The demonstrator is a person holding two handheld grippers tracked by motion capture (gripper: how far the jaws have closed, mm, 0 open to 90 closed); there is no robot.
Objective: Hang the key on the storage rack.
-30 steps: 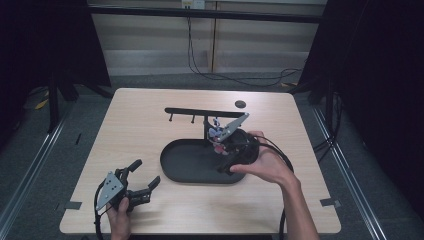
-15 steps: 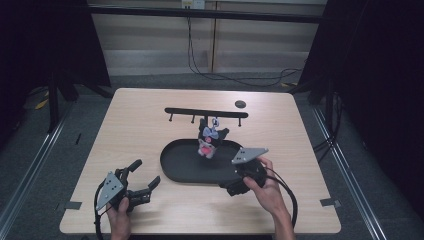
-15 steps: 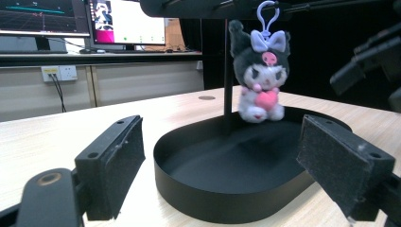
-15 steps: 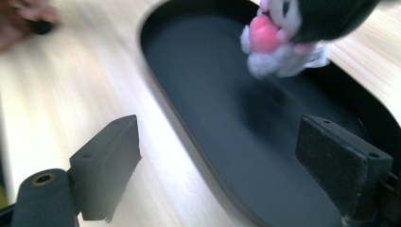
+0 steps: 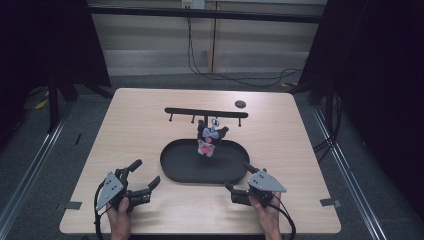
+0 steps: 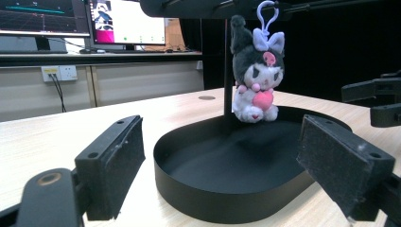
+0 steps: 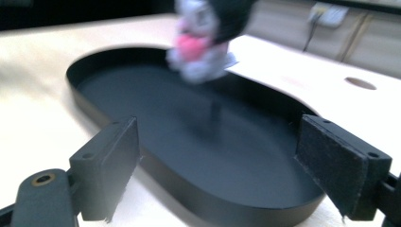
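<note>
Black jaws of the right gripper (image 5: 241, 186) have just been opening and stand wide, nothing between them — low beside the oval tray (image 5: 172, 167). Left gripper (image 5: 142, 179) rests on the table, jaws spread. Plush toy (image 5: 209, 138) hangs from the rack (image 5: 185, 111) over the tray.

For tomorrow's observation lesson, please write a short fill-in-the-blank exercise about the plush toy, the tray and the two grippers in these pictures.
1. The plush toy hangs from a hook on the black ____.
2. Below the toy lies a black tray whose shape is ____.
3. The jaws of the left gripper and the right gripper are both ____.
4. The heart on the toy's chest is coloured ____.

Missing words: rack; oval; open; pink
</note>
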